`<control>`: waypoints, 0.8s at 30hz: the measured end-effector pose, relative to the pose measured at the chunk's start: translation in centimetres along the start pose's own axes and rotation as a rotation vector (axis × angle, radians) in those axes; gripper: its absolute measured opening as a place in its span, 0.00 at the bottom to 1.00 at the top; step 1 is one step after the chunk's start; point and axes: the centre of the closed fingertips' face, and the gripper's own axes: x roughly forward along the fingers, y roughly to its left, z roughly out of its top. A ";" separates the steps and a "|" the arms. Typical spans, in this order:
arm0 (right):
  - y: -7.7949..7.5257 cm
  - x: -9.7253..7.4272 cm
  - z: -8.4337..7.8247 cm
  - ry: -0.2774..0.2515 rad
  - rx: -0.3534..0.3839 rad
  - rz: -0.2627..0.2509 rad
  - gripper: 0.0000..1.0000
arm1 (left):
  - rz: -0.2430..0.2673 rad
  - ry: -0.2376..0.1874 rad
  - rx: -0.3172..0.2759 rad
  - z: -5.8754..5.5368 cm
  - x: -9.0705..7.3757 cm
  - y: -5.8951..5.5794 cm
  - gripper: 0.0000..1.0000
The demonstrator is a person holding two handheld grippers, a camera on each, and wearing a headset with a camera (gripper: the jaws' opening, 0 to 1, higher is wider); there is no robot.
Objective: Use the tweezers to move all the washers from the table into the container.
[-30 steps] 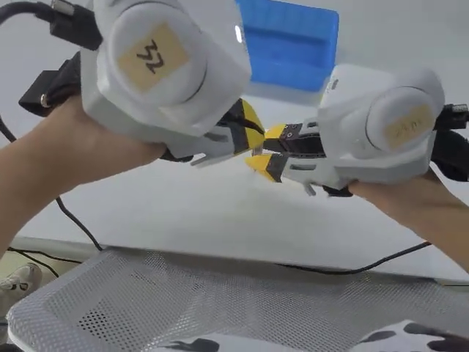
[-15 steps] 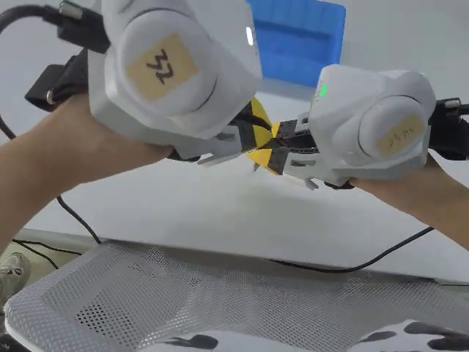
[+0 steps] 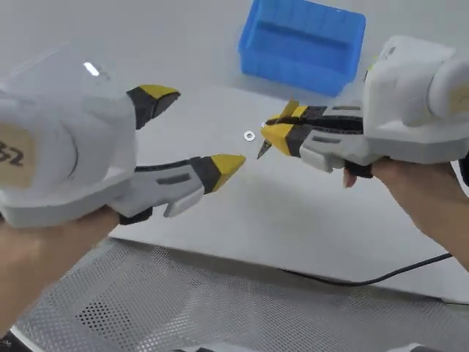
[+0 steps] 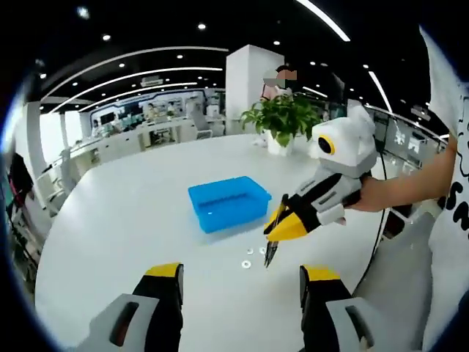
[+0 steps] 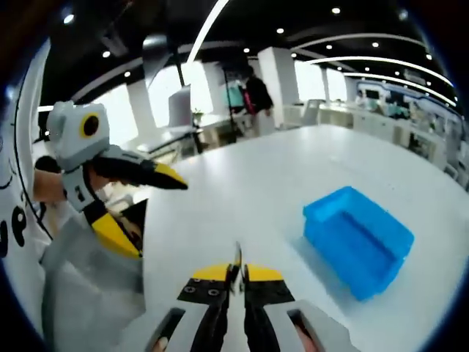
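Head view, nearest first: a grey mesh panel (image 3: pixel 220 308) and a black cable (image 3: pixel 366 277) run along the near edge of the white worktop (image 3: pixel 293 213). Above them the left tongs (image 3: pixel 192 128) hang released, their two yellow tips spread wide with nothing between them. A second ago the two sets of tongs were pressed tip to tip right under the camera; now they have drawn apart. The right tongs (image 3: pixel 282 128) are clenched on the tweezers (image 3: pixel 261 150), whose thin dark point juts past the yellow tips and slants down towards the worktop.

That parting reads as a finished hand-over: the tweezers now sit in the right tongs alone, so picking can probably begin and the left tongs are free.

Just beyond the tweezers' point lies one of the washers (image 3: pixel 250 135), flat on the worktop and not yet touched. The left gripper view shows a few more small rings close by, all on the worktop between the tweezers and the container (image 3: pixel 304 44). No washer can be made out inside it from here.

The blue container stands farthest off, open side up, well clear of both tongs, a short carry beyond the washers
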 end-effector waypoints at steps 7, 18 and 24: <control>-2.0 1.2 0.9 -0.017 -0.012 -0.042 0.03 | 0.189 -0.009 -0.031 -2.3 -2.6 2.2 0.73; -2.3 2.7 0.4 -0.002 -0.026 -0.049 0.03 | 0.292 -0.025 -0.024 -3.5 -2.5 3.3 0.81; -2.6 3.5 0.1 0.009 -0.041 -0.044 0.03 | 0.280 0.007 -0.023 -4.5 -2.3 3.4 0.77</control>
